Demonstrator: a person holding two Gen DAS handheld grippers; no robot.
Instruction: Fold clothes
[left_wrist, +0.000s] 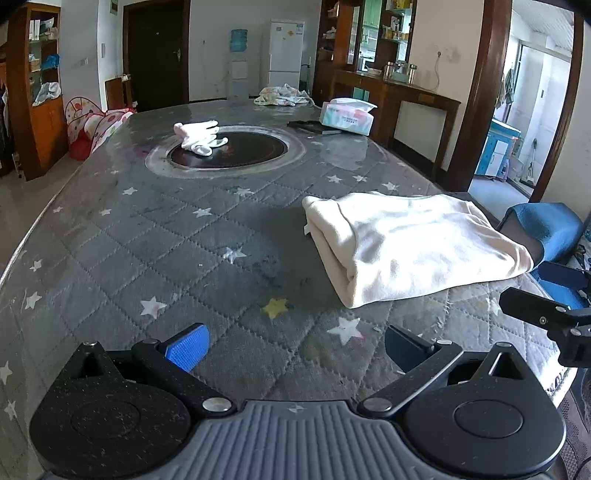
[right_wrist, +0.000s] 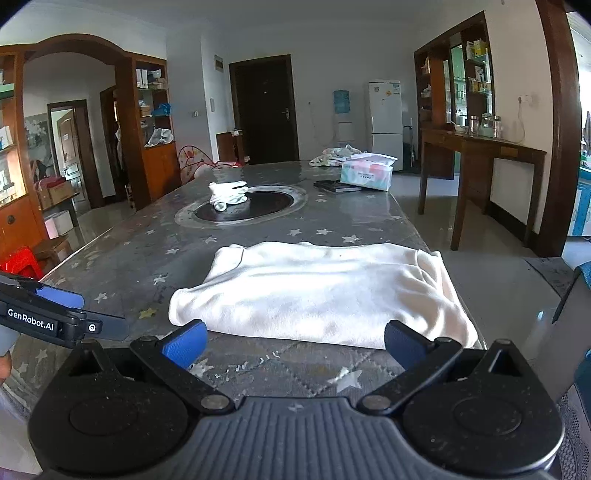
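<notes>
A cream garment (left_wrist: 413, 243) lies folded into a thick rectangle on the grey star-patterned table (left_wrist: 166, 240), near its right front edge. It also shows in the right wrist view (right_wrist: 317, 291), straight ahead of my right gripper (right_wrist: 295, 345), which is open and empty just short of its near edge. My left gripper (left_wrist: 295, 345) is open and empty over the table, left of the garment. The right gripper's finger (left_wrist: 532, 314) shows at the right edge of the left wrist view.
A white cloth (left_wrist: 201, 136) lies on the round dark inset (left_wrist: 251, 151) at mid-table. A tissue pack (left_wrist: 347, 114), a dark flat object (left_wrist: 314, 126) and a crumpled garment (left_wrist: 282, 95) sit at the far end. A blue chair (left_wrist: 550, 229) stands right.
</notes>
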